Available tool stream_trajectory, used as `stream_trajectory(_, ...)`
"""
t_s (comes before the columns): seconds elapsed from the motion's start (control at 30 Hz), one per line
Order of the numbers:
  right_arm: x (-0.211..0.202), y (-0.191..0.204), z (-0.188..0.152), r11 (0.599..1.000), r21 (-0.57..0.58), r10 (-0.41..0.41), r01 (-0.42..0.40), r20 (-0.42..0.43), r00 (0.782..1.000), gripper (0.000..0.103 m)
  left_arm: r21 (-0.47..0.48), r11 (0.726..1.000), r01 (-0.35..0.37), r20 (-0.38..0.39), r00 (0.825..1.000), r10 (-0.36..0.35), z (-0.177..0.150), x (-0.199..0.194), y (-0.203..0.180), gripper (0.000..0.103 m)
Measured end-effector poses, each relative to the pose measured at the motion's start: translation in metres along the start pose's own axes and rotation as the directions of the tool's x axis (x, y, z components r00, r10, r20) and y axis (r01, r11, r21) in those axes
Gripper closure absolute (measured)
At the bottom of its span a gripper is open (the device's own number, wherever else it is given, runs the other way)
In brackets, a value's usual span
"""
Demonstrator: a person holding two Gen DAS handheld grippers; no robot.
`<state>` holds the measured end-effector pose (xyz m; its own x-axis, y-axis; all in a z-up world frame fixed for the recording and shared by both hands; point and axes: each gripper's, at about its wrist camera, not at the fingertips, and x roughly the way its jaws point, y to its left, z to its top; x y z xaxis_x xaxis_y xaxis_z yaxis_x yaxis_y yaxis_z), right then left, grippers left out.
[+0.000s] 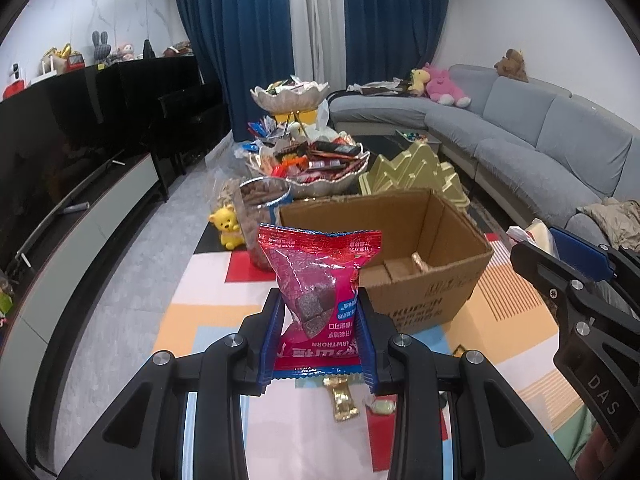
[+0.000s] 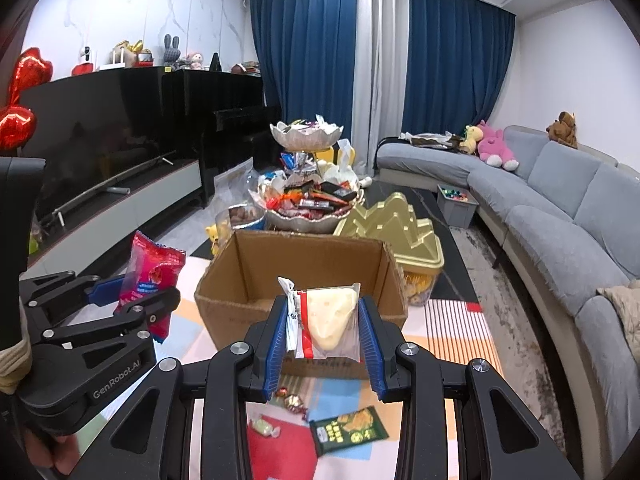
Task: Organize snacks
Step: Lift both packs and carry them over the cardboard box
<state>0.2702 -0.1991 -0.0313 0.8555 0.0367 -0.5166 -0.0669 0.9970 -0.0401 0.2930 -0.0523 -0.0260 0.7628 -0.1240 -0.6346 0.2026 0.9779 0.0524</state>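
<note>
The left gripper [image 1: 320,336] is clamped on a red hawthorn snack bag [image 1: 320,280], held upright with its long axis rising out of the jaws and its crimped top edge uppermost. The right gripper [image 2: 323,340] is clamped on a clear packet with a pale cheese-shaped wedge [image 2: 326,320], also standing up between the blue pads.

Both packets hang above the colourful mat [image 1: 224,280], on the near side of the open cardboard box [image 2: 304,280]. The box lies straight ahead of the right gripper, just past its near wall, so that hand looks the nearer of the two; from the left gripper the box sits ahead and off to the right, so that hand would likely need to swing right to drop its bag in.

The box looks nearly empty: one small gold-wrapped sweet [image 1: 420,261] shows on its floor. Beyond its far wall stands a tiered silver dish [image 2: 310,204] heaped with wrapped snacks, with a gold tree-shaped tin [image 2: 396,232] beside it. A few loose sweets and a green packet [image 2: 349,429] remain on the mat below the grippers.
</note>
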Motion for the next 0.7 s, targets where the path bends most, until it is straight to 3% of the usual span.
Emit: stream_trajectory(0.7, 0.024, -0.01, 0.028, 1.0, -0.007, -0.01, 0.01, 0.019, 1.0, 0.067, 0.003, 1.0, 0.01, 0.002, 1.0, -0.01, 0.032, 0.032, -0.001, 0.069)
